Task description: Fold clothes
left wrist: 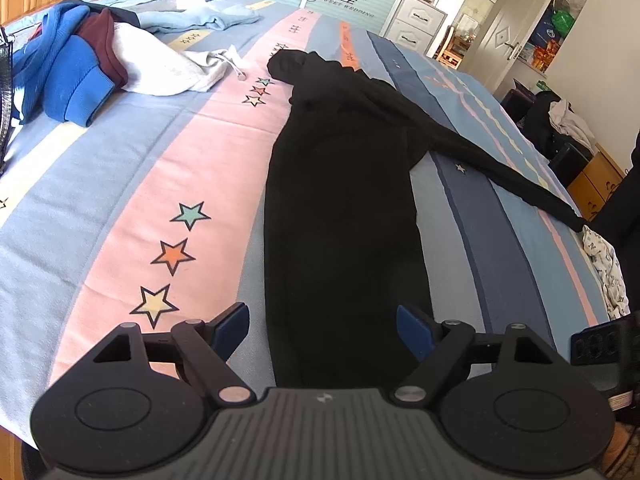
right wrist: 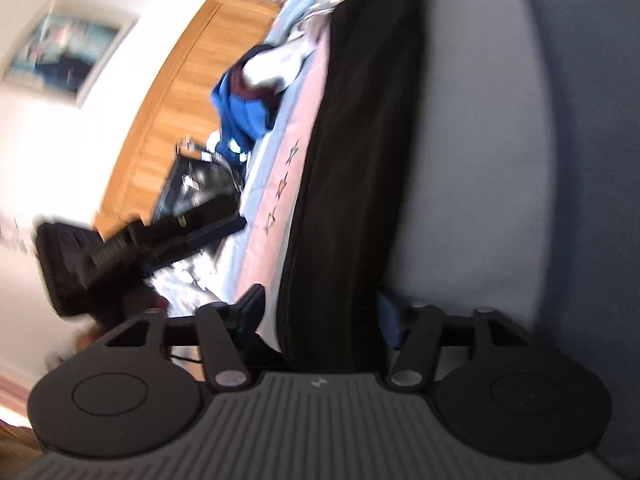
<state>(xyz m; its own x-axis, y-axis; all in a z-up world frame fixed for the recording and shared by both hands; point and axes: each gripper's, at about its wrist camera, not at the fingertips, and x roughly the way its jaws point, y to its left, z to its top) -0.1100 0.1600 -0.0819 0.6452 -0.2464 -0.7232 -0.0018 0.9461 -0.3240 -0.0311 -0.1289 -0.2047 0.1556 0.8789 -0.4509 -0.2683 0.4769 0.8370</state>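
1. Trousers: a pair of black trousers lies lengthwise down the middle of the bed, on its striped sheet, one leg flat and straight, the other leg angling off toward the bed's right edge.
2. The left gripper hovers over the near end of the flat leg, its blue-padded fingers spread wide to either side of the cloth and not touching it.
3. The right gripper (its view is rolled sideways and blurred) has a thick fold of the same black trousers running between its fingers; whether the pads actually press the cloth cannot be told.
4. A heap of clothes sits toward the bed's far left corner: a blue sweater with a maroon garment, and a white garment with a drawstring beside it.
5. A light blue garment lies beyond that heap, near the far edge.
6. A patterned white cloth hangs at the right edge.
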